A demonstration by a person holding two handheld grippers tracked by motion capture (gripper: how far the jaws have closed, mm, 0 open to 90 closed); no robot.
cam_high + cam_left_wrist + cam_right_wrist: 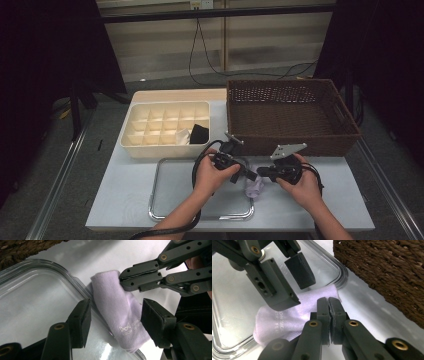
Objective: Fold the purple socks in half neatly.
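Observation:
A lilac cloth point(254, 189) with white printed lettering lies across the right rim of a clear tray point(165, 172) on the white table. In the left gripper view, my left gripper point(116, 312) stands open with a jaw on either side of the cloth point(117, 305), its pads not pressing on it. My right gripper point(122, 278) comes in from the other side, jaws shut on the cloth's far edge. In the right gripper view, its closed tips point(328, 301) meet the cloth point(287, 315) at its corner, with the left gripper point(300, 291) just over it.
A brown wicker basket point(295, 135) stands close behind the right hand, and its wall point(387, 270) is near the right gripper. A cream divided box point(150, 150) at the back left holds a black item point(200, 134) and a white one point(184, 135).

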